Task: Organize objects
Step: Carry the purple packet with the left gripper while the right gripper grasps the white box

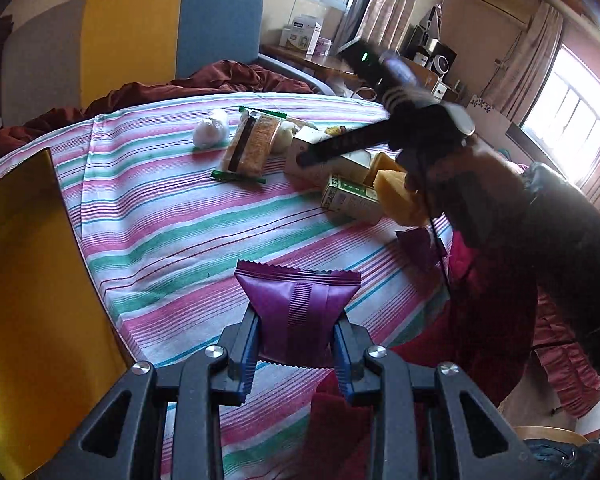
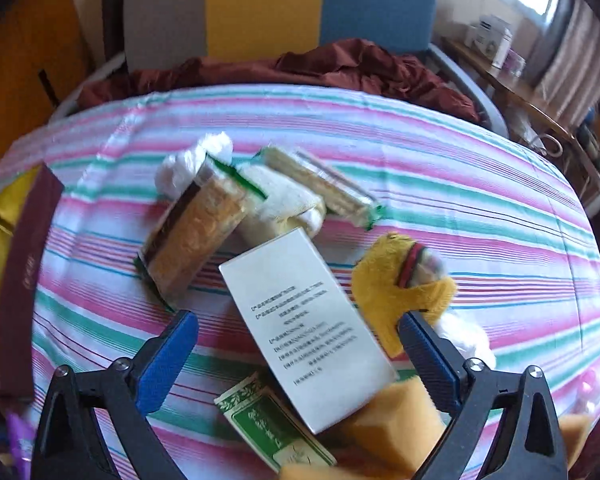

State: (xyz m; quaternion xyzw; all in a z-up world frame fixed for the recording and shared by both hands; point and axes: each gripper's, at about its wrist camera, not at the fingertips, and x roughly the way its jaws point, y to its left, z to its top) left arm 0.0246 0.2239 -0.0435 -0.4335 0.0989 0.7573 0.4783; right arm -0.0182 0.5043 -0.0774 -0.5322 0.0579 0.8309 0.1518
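My left gripper (image 1: pixel 296 320) is shut on a purple snack packet (image 1: pixel 296 308) and holds it above the striped tablecloth (image 1: pixel 160 232). My right gripper (image 2: pixel 300 332) is open and empty, hovering over a white box (image 2: pixel 300 328) with printed text. Around that box lie a green-and-white box (image 2: pixel 276 428), yellow sponges (image 2: pixel 396 428), a yellow plush toy (image 2: pixel 404 280), two cracker packs (image 2: pixel 192 240), a cream cloth (image 2: pixel 284 204) and a white plastic bundle (image 2: pixel 192 164). The right gripper also shows in the left wrist view (image 1: pixel 304 158), above the same pile.
A gold and maroon box (image 2: pixel 20 280) stands at the table's left edge, also seen in the left wrist view (image 1: pixel 28 300). Another purple packet (image 1: pixel 418 246) lies at the right edge. A blue-yellow chair (image 1: pixel 160 32) with red cloth (image 1: pixel 200 84) stands behind the table.
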